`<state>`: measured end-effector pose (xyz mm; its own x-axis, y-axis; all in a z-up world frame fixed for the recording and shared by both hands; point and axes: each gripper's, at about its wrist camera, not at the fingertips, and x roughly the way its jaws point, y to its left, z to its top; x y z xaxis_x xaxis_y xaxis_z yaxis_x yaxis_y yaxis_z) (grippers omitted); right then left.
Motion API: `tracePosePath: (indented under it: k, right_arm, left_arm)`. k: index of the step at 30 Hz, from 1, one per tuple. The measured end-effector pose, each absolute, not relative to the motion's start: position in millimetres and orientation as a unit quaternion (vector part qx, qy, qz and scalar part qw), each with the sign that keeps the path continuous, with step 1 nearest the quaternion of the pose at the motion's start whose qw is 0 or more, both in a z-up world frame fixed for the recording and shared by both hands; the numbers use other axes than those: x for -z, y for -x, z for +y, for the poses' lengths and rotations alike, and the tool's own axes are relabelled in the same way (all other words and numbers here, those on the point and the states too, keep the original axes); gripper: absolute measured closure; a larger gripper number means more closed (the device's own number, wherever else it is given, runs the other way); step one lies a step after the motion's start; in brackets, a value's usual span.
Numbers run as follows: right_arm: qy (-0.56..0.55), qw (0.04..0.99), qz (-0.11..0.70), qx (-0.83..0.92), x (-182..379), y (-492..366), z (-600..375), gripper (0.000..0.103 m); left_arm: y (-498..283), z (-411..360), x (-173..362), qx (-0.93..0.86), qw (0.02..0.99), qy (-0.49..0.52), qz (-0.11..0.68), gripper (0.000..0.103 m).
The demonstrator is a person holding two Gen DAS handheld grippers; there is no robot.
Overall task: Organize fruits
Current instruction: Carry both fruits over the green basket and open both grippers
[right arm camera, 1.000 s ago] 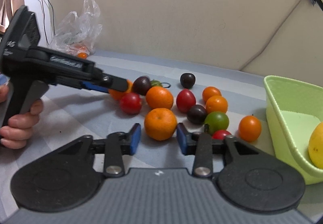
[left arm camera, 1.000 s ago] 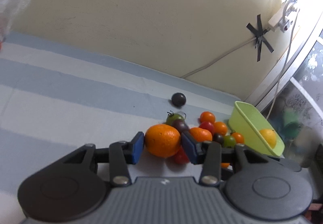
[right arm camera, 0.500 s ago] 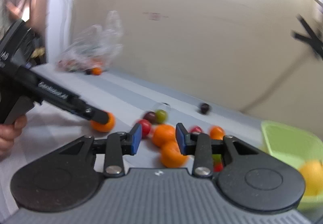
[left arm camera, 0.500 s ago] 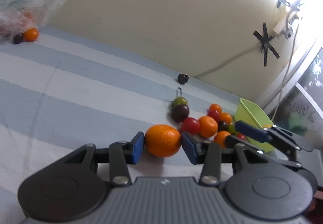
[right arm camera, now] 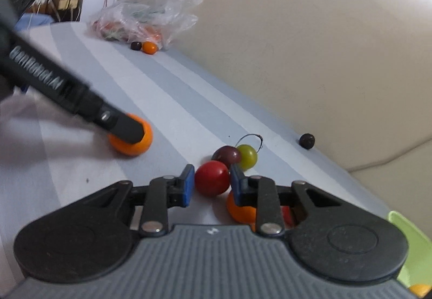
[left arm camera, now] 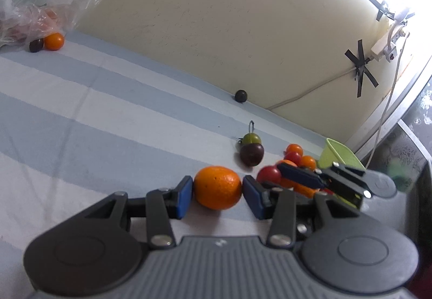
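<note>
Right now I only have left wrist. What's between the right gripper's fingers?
Observer: A red tomato sits between the right gripper pads, close on both sides; I can't tell whether they're squeezing it.
Operator: Is my orange off the table?
Observer: From right wrist, the orange looks down on the striped cloth, with no gap showing beneath it.
Operator: Anything in the basket?
Observer: A yellow-orange fruit shows at the green basket edge, bottom corner.

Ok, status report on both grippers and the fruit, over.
Left gripper shut on round orange mandarin, resting on striped cloth. Right gripper brackets red tomato, grip unclear. Dark plum crowds close behind.
</note>
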<state>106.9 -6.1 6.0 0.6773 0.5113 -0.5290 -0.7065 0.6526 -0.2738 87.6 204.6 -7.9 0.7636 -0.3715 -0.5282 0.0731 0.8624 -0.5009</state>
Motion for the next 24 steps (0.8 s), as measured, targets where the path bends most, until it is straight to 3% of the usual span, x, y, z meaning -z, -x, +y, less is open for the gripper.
tracePosePath:
  k: [6, 12, 17, 24]
  right_arm:
    - [0.191, 0.914, 0.15, -0.324, -22.9, -76.5, -44.8, 0.072]
    - [0.14, 0.952, 0.116, -0.248, -42.1, -58.4, -121.8, 0.072]
    - [0.111, 0.972, 0.123, -0.169, -42.4, -56.7, -189.6, 0.072]
    - [0.063, 0.973, 0.168, -0.143, -16.3, -75.4, -233.5, 0.072]
  left_arm:
    - [-82.9, 181.1, -13.5, 0.141, 0.914, 0.216, 0.314, 0.062]
    - [-110.2, 109.5, -47.0, 0.21, 0.912, 0.182, 0.303, 0.062]
    - [-154.4, 19.5, -61.0, 0.276, 0.9, 0.148, 0.304, 0.062]
    - [-210.3, -67.3, -41.5, 0.294, 0.881, 0.106, 0.354, 0.062]
